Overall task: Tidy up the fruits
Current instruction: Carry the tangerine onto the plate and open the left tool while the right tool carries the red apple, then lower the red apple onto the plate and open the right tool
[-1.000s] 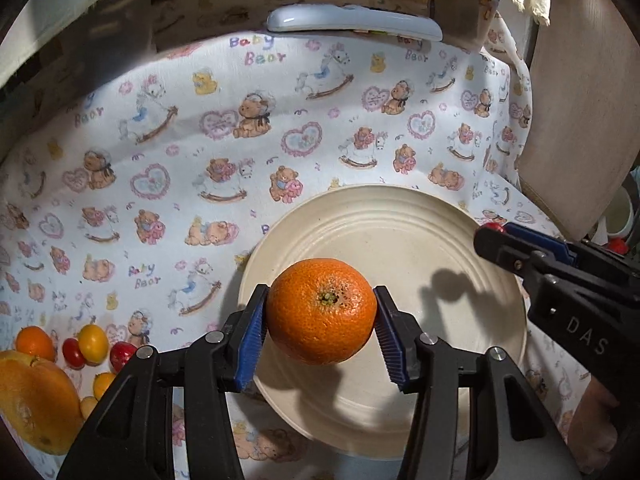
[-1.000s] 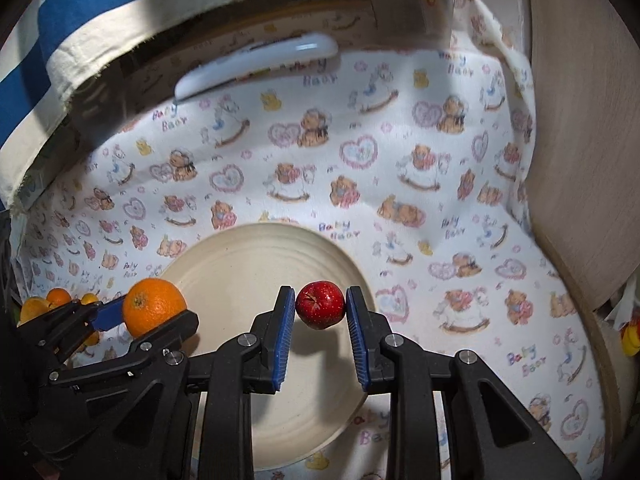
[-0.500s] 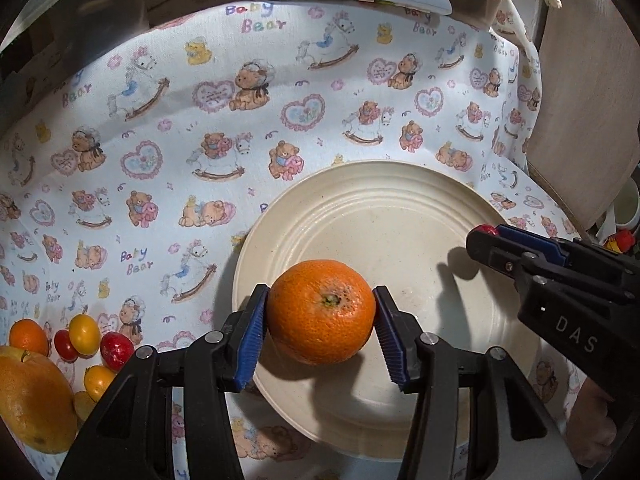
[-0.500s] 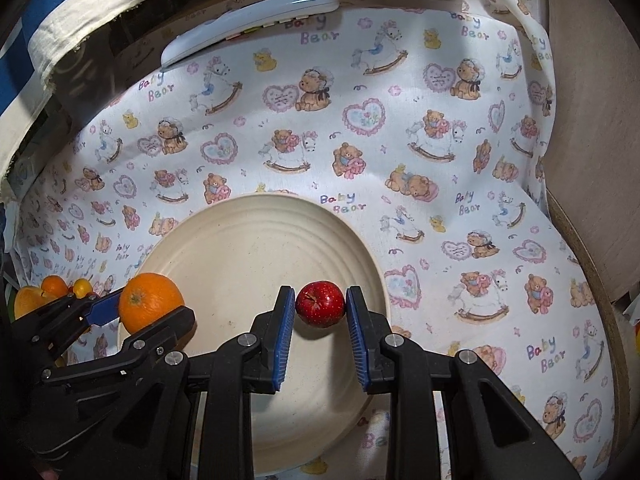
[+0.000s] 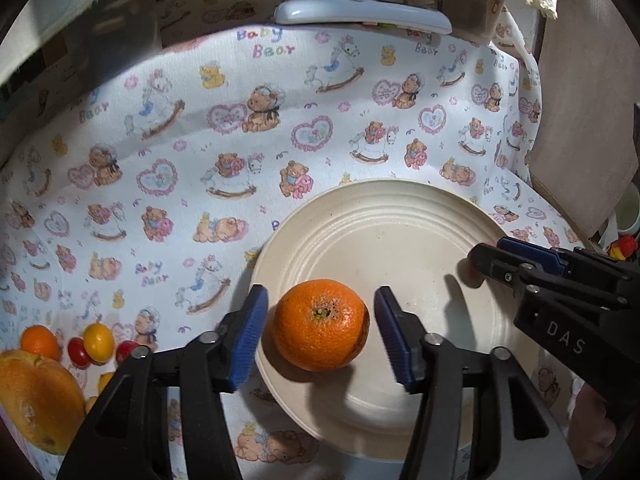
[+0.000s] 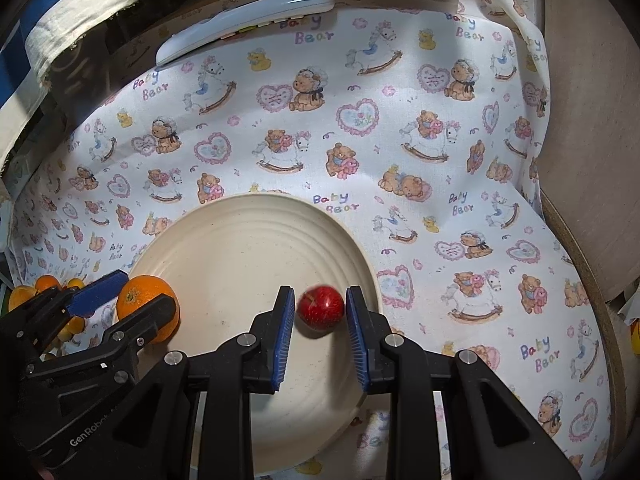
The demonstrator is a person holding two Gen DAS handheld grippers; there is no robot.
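Note:
An orange (image 5: 321,324) rests on the left part of the cream plate (image 5: 400,216). My left gripper (image 5: 320,336) is open, its blue pads apart from the orange on both sides. In the right wrist view a small red apple (image 6: 321,307), slightly blurred, sits on the plate (image 6: 240,240) between the pads of my right gripper (image 6: 320,332), which is open with gaps on both sides. The orange (image 6: 146,306) and the left gripper also show at the left of that view. The right gripper's body shows at the right of the left wrist view.
A pile of fruit lies left of the plate: a big orange (image 5: 36,400), a small orange (image 5: 40,342) and red and yellow cherry tomatoes (image 5: 98,342). A white remote (image 5: 362,14) lies at the cloth's far edge. A wooden board (image 5: 588,100) stands at the right.
Both grippers have opened. The orange and the red apple have been let go onto the plate. Both grippers came lower toward the plate.

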